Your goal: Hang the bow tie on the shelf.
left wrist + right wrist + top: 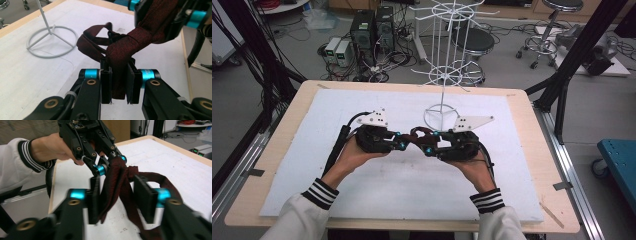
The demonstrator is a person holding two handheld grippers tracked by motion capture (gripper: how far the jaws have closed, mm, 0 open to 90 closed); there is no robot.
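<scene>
A dark red necktie is stretched between my two grippers above the white mat. In the left gripper view my left gripper is shut on a narrow folded part of the necktie, pads pressing both sides. The neck loop hangs behind, and the right gripper sits around the wider part at top right. In the right gripper view my right gripper stands around the hanging necktie. The cloth lies against the left pad, with a gap at the right pad. The left gripper holds the cloth just beyond. Both grippers meet mid-table.
A white wire display rack stands at the back of the mat on a ring base, just behind the grippers. Its ring base lies to the left in the left gripper view. Computers, stools and cables sit on the floor beyond the table.
</scene>
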